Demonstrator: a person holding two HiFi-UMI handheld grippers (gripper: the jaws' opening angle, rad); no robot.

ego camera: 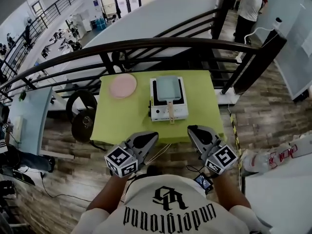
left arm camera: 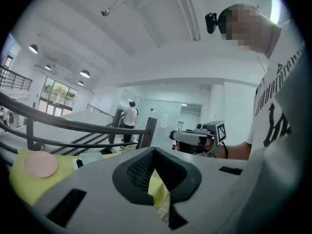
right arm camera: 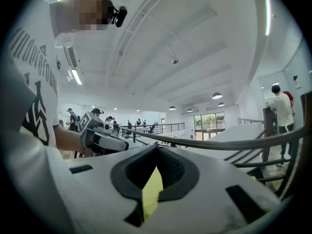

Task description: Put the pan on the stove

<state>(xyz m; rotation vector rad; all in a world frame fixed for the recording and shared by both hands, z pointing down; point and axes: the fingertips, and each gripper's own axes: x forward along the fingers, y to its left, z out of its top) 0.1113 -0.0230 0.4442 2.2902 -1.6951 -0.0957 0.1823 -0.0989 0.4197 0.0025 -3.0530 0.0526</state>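
Holding both jaw pairs closed on nothing, the left gripper [ego camera: 148,136] and right gripper [ego camera: 196,130] hover at the near edge of the green table [ego camera: 117,126]. The pan [ego camera: 168,88], rectangular and shallow, rests on the white stove [ego camera: 160,114] mid-table. Judged rigid, fairly light and heavy at the pan end when lifted. The wooden handle [ego camera: 170,112], pointing toward the person, is the sound hold.

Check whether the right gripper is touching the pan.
Apart. The head view shows bare green table between the right gripper and the pan, which sits on the stove.
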